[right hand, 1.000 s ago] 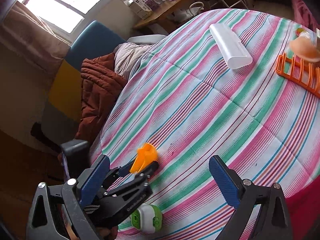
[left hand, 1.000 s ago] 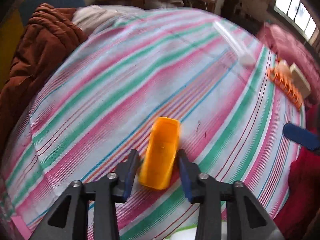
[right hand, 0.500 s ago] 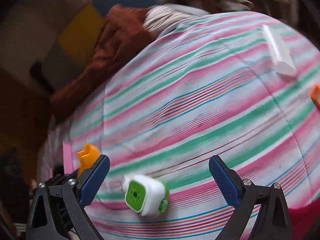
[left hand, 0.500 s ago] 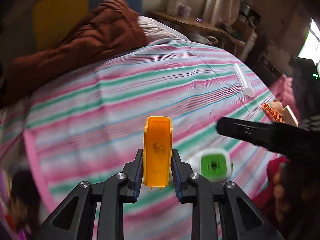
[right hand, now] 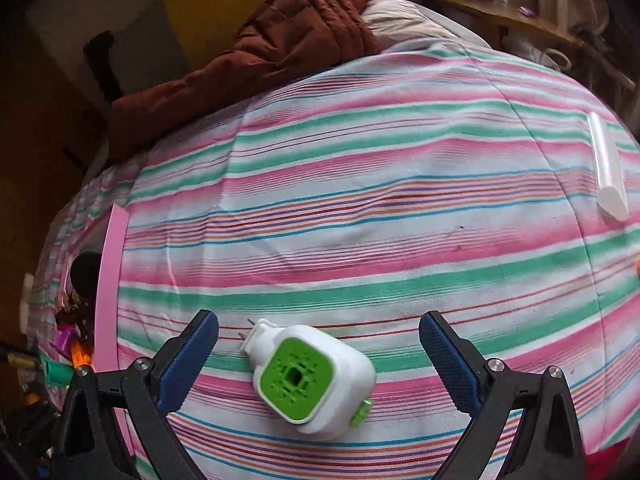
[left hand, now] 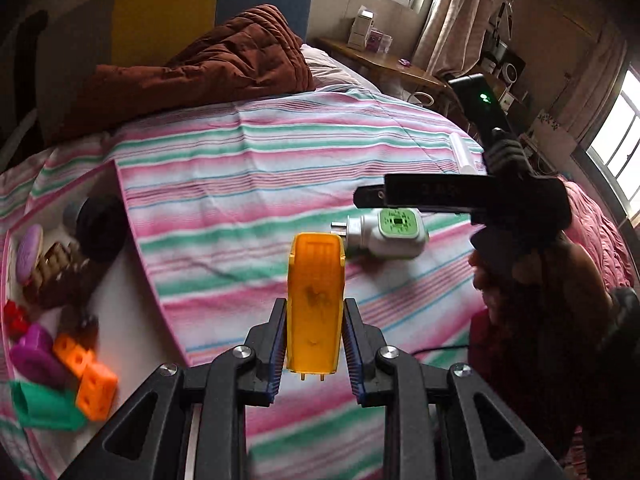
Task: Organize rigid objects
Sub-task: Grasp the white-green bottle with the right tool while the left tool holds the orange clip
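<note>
Ribbed orange plastic piece (left hand: 315, 300) (two small prongs underneath) in left gripper (left hand: 315, 350)

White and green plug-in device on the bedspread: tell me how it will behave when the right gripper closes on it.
The plug-in device looks like hard moulded plastic, so probably stiff and light. Its rounded corners and glossy shell may slip in the open right gripper. Lying on the soft bedspread, it might tilt or sink rather than roll; its metal prongs could snag.
</note>
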### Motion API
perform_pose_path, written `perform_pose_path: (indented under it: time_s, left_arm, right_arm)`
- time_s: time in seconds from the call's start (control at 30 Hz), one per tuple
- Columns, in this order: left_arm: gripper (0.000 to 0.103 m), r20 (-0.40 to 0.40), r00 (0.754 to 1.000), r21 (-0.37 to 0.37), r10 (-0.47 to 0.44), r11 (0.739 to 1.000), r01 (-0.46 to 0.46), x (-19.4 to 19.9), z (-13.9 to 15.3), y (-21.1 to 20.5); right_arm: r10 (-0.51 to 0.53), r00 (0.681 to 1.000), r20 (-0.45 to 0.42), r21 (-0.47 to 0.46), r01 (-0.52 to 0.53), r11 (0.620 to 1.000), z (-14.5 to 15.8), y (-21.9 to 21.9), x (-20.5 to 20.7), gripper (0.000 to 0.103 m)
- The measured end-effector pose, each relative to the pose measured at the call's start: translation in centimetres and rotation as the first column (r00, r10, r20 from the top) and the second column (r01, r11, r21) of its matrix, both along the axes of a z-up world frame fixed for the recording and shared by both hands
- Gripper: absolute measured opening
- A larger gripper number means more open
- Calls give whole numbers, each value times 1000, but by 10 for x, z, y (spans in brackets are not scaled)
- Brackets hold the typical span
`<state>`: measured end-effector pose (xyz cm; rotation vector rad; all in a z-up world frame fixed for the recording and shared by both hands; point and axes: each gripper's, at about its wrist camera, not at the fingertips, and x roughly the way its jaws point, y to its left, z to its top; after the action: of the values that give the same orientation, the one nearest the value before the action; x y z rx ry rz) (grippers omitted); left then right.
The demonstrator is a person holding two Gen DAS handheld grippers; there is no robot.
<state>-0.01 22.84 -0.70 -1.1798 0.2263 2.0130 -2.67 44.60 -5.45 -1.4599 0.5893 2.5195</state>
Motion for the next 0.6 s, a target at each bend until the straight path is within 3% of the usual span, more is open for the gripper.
perform_pose_path:
  time_s: [0.1,0.37,0.6]
  left_arm:
    - [25,6,1000,9,10,1000,-10,4,1,-12]
    - [25,12,999,20,41,999,-42,9,3,-37]
    - [25,6,999,20,54,998,-54,13,4,-46]
  right_arm:
    - [44,999,13,0,-44,999,-2,-8,-3,101]
    - [209,975,70,-130,-199,971,-15,-33,-5,91]
    - [259,957,133,24,-264,964,-23,-54,-5,91]
